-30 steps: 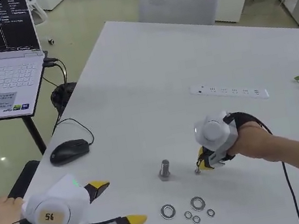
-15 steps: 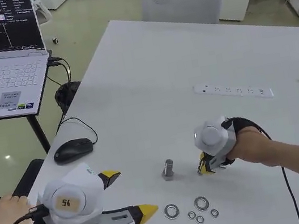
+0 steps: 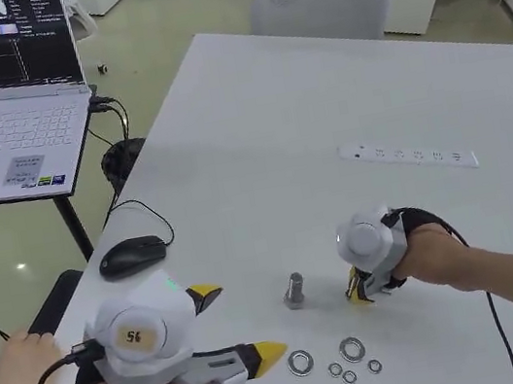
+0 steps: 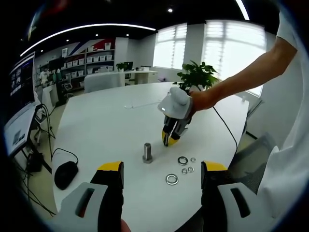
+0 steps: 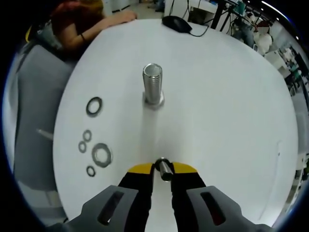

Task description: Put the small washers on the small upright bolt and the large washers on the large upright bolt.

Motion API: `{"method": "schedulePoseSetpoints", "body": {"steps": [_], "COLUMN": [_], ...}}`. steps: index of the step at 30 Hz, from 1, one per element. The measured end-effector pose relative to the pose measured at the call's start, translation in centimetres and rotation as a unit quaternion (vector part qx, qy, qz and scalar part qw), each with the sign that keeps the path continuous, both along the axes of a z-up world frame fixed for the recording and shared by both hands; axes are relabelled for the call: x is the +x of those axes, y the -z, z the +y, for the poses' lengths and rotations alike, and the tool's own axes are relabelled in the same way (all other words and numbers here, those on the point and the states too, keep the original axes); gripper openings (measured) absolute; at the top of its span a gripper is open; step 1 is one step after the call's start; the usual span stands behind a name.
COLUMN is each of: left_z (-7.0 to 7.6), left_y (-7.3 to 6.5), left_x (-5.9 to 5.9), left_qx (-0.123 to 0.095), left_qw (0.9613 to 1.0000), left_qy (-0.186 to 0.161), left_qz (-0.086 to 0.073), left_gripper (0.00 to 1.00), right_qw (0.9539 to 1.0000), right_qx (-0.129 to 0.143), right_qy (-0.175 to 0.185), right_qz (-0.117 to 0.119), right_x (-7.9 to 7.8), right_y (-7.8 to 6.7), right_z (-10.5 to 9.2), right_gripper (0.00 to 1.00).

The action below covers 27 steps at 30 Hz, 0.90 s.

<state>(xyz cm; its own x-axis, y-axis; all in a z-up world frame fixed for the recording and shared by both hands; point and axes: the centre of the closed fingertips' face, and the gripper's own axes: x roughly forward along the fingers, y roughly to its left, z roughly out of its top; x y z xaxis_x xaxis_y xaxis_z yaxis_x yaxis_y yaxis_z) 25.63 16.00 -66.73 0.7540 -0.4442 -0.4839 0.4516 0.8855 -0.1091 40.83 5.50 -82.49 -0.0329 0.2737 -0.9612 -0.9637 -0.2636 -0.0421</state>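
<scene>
The large upright bolt stands on the white table. Just to its right, my right gripper points down and is shut on the small bolt, holding it upright on the table. Two large washers and three small washers lie flat in front of the bolts, as a cluster. At the near left, my left gripper is open with nothing between its yellow-tipped fingers, which point toward the washers.
A black mouse and its cable lie near the table's left edge. A white power strip lies farther back. A laptop sits on a side stand to the left, and a grey chair stands behind the table.
My left gripper has moved up and right, bringing its tip closer to the washers. The right gripper stays on the small bolt. The head camera has shifted slightly.
</scene>
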Motion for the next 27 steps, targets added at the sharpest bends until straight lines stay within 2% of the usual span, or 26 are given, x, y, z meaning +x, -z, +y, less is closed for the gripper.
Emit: {"method": "schedulePoseSetpoints", "body": {"steps": [8,15,27], "left_z": [-0.6,-0.7,-1.1], "left_y": [0.2,0.4,0.2], "left_x": [0.3,0.4,0.7], "left_qx": [-0.002,-0.003,-0.004], "left_qw": [1.0,1.0,0.9999], "left_qy": [0.005,0.007,0.013], "left_qz": [0.001,0.002,0.0], "left_gripper": [0.64,0.64,0.64], "right_qw": [0.9999,0.999,0.9959], "right_qx": [0.008,0.036,0.081], "right_qy": [0.006,0.025,0.04], "right_qz": [0.001,0.008,0.005], "right_x": [0.1,0.3,0.6], "right_y": [-0.4,-1.8,-4.5], "right_z": [0.0,0.2,0.1], "right_gripper": [0.16,0.22,0.3]}}
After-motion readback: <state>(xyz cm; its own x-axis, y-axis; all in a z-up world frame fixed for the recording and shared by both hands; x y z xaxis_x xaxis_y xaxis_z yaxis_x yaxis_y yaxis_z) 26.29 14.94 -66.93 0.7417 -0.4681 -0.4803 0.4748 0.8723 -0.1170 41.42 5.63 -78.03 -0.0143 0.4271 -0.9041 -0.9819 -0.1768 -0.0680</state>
